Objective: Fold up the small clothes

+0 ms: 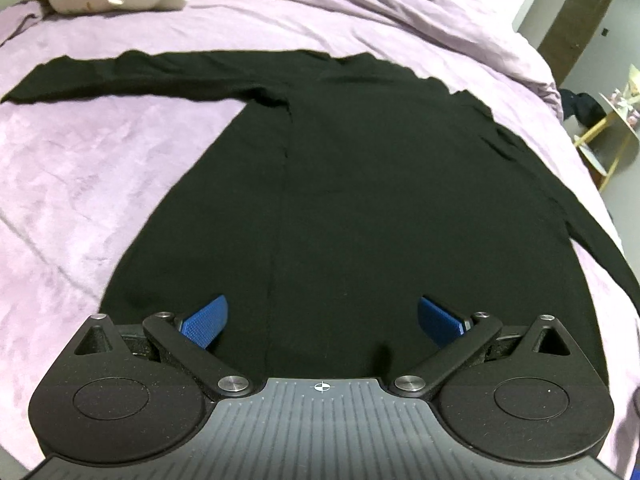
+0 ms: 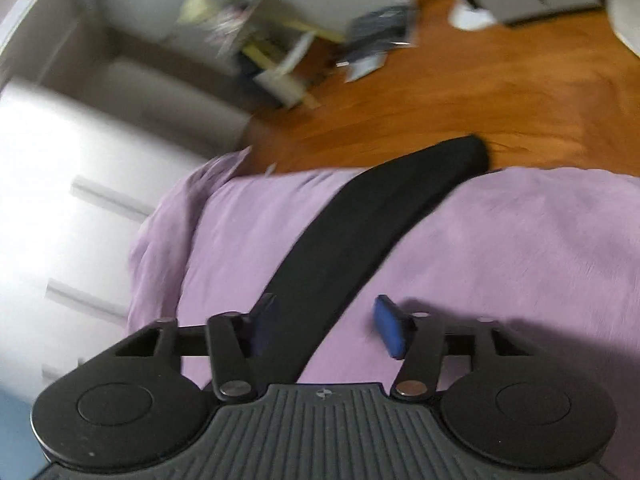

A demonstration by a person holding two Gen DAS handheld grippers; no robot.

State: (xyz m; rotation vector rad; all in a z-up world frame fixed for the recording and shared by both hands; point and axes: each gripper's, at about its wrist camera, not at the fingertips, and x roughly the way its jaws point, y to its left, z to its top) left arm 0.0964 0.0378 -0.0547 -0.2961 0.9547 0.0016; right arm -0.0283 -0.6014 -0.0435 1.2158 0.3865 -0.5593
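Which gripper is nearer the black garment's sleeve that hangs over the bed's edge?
Right. The right gripper sits directly over that black sleeve, fingers apart with the cloth between them. The left gripper hovers open over the garment's hem, the sleeve off to its side.

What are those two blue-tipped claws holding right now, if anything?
Nothing, as far as I can see. The left gripper hangs open over the black top. The right gripper straddles its sleeve with a gap, not pinching it.
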